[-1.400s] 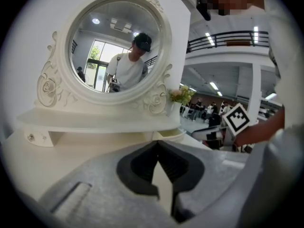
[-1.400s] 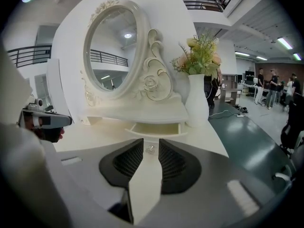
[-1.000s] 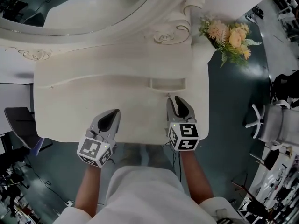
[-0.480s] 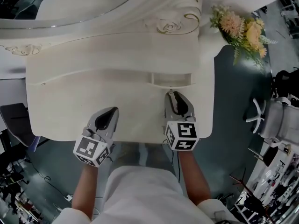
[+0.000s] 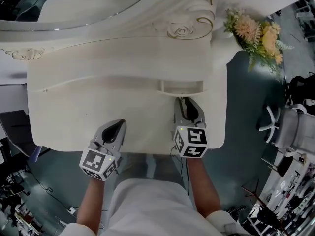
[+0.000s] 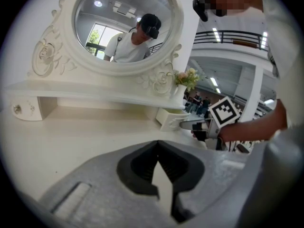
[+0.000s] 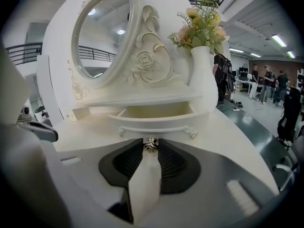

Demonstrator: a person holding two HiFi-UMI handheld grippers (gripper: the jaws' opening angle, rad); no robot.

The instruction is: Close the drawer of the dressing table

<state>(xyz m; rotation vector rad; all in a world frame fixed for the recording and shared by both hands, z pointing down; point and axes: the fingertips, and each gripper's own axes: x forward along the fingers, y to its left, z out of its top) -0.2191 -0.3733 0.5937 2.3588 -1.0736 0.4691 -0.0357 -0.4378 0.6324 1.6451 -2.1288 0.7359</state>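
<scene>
Currently listed:

1. Drawer (image 5: pixel 181 86) of the dressing table (image 5: pixel 88 107). It is standing pulled out at 1 o'clock on the tabletop in the head view, just below the shelf under the mirror (image 6: pixel 124 23). It is small, shallow, rigid and painted white, and is showing empty. By judgement it is going to feel light and slide freely, so a gentle, straight push toward 12 o'clock should be enough. Pushing off-axis risks jamming it.
2. Knob (image 7: pixel 150 145). This is the hold point, sitting at the centre of the drawer front. It is small, hard metal and probably slippery.
3. Right gripper (image 7: pixel 150 149). Its jaws are pinching the knob at their tips.
4. Left gripper (image 6: pixel 157 146). Its jaws are pressing together on nothing, at 7 o'clock from the drawer and well apart from it.
</scene>
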